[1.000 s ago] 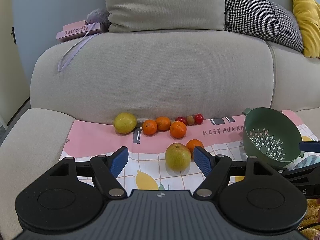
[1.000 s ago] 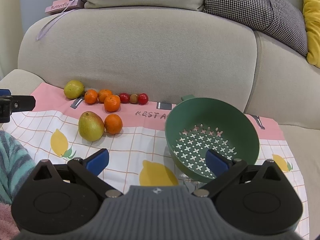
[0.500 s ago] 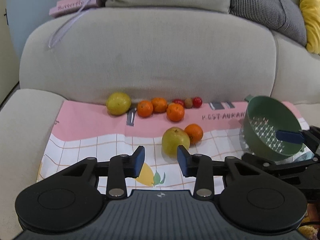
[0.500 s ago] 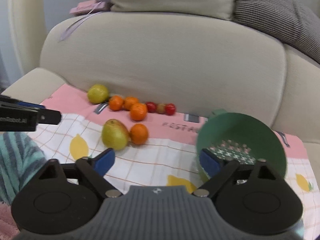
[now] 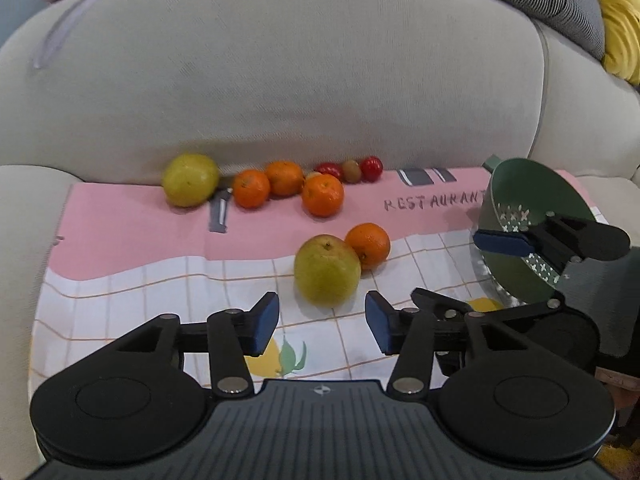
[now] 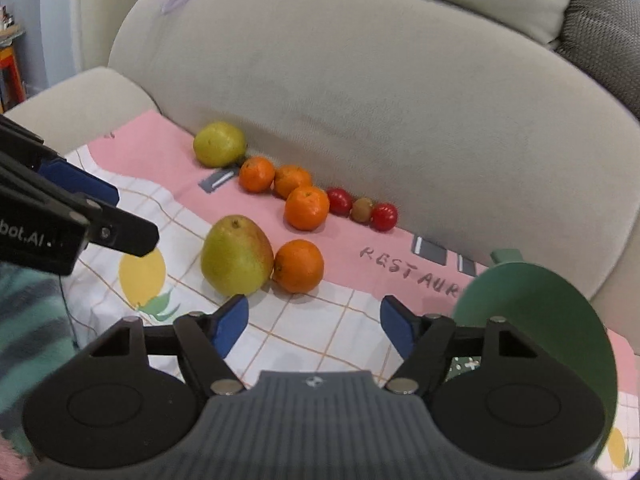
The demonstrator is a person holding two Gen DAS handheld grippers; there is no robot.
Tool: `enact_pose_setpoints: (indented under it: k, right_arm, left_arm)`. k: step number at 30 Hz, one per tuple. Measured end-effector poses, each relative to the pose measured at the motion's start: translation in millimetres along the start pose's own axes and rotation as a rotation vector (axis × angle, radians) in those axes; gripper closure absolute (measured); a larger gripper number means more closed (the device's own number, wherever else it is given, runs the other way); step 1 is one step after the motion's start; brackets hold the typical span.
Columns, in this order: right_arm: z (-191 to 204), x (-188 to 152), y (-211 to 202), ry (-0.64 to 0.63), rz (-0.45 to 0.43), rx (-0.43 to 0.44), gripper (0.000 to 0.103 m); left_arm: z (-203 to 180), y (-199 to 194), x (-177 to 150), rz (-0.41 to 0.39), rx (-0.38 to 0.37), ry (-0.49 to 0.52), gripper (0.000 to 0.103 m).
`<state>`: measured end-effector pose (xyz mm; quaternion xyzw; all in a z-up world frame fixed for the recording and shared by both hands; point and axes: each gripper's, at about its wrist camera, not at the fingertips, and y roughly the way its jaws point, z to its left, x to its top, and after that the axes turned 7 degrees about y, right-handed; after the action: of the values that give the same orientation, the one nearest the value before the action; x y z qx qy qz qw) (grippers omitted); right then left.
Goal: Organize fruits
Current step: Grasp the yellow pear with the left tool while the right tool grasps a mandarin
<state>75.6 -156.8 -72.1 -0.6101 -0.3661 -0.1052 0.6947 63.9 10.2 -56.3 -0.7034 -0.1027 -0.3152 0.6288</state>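
Note:
A yellow-green pear [image 5: 326, 270] lies on the printed cloth [image 5: 132, 240], touching an orange [image 5: 368, 246]. My left gripper [image 5: 322, 322] hovers just short of the pear, its jaws opening, nothing between them. Behind, against the sofa back, lie a yellow-green fruit [image 5: 190, 179], three oranges [image 5: 322, 195] and small red fruits [image 5: 371, 168]. My right gripper [image 6: 314, 326] hangs over the cloth in front of the pear [image 6: 236, 256] and orange [image 6: 298, 266], jaws closing on nothing. A green colander [image 6: 536, 320] sits to its right.
The beige sofa back [image 5: 300, 80] rises right behind the fruit row. In the left wrist view the right gripper's fingers [image 5: 502, 242] cross in front of the colander [image 5: 520, 184]. The left gripper [image 6: 76, 216] reaches in from the left in the right wrist view.
Both grippers have dropped closer to the pear and orange. The left jaws narrowed, then spread part way again. The right jaws narrowed and that view rolled.

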Motion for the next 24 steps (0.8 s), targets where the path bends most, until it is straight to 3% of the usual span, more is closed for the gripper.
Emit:
enact_pose_setpoints:
  k: [5, 13, 17, 24]
  right_arm:
    - [-4, 5, 25, -0.069, 0.019, 0.009, 0.022]
    - [5, 15, 55, -0.181, 0.02, 0.058, 0.022]
    - [12, 16, 65, -0.258, 0.025, 0.057, 0.032]
    - [6, 16, 72, -0.278, 0.04, 0.085, 0.041]
  left_arm:
    - [3, 24, 8, 0.05, -0.031, 0.002, 0.043]
    - [10, 61, 19, 0.129, -0.074, -0.014, 0.043]
    - [14, 77, 20, 0.161, -0.103, -0.036, 0.043]
    - [22, 94, 17, 0.169, -0.146, -0.09, 0.041]
